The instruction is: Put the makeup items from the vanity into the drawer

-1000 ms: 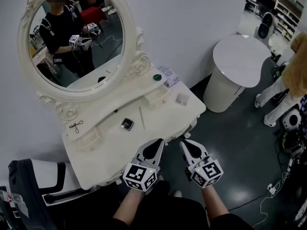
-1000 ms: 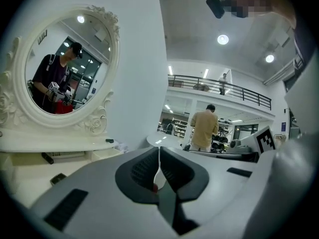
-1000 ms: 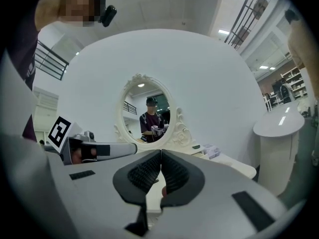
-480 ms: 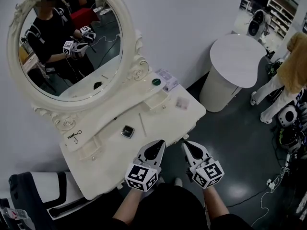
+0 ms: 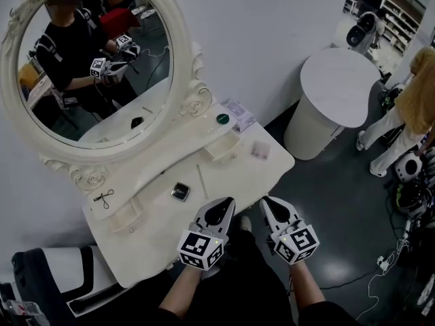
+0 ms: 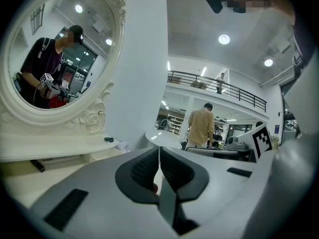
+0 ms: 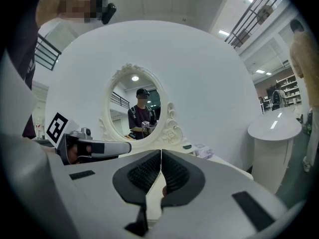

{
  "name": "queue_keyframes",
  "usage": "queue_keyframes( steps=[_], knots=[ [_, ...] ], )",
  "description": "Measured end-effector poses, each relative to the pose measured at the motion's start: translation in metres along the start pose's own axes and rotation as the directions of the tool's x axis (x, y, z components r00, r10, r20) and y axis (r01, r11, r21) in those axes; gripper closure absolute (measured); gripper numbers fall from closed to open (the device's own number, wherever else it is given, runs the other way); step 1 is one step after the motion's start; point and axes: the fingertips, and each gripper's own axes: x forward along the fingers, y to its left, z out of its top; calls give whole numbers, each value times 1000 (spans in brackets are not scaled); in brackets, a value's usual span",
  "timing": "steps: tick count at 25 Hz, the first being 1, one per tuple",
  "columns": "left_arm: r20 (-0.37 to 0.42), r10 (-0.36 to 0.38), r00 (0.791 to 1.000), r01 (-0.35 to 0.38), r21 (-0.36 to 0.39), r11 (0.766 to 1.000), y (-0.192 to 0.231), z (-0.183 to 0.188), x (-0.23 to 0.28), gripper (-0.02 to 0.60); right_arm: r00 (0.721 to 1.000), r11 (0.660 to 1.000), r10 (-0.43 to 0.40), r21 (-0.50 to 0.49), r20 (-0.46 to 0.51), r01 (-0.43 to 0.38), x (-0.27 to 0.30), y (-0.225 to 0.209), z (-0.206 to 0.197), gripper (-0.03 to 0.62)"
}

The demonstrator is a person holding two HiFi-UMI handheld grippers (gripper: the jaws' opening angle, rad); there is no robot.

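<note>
On the white vanity (image 5: pixel 146 226) lie a dark square compact (image 5: pixel 180 192), a thin pale stick (image 5: pixel 202 180) and a small clear packet (image 5: pixel 259 150). A green round lid (image 5: pixel 222 119) and a pale packet (image 5: pixel 238 108) sit on the raised shelf, and a black scissor-like tool (image 5: pixel 104 197) lies at its left end. My left gripper (image 5: pixel 224 202) (image 6: pixel 159 151) is shut and empty over the vanity's front edge, just right of the compact. My right gripper (image 5: pixel 267 200) (image 7: pixel 161 153) is shut and empty beside it, off the front corner. No drawer front shows.
The oval mirror (image 5: pixel 88 60) reflects the person and both grippers. A round white side table (image 5: pixel 340 80) stands right of the vanity. A person in yellow (image 5: pixel 420 90) stands at the far right among floor devices. A black-and-white seat (image 5: pixel 47 284) sits at the lower left.
Both grippers have moved forward together toward the vanity. The compact and the front edge now lie closer to the left gripper's tips. Both stay shut.
</note>
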Motion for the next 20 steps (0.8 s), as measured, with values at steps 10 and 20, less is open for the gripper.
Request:
queue_keyframes(
  steps=[10,20],
  knots=[
    [-14,38,999,-38,-27,999,35,5,47,558,999,1000,27,15,-26,-27,46,-44,4,569],
    [-37,74,997,-76,-54,996,68,9,105,558,996,997,71,36,-63,-68,95,-94,8,569]
  ],
)
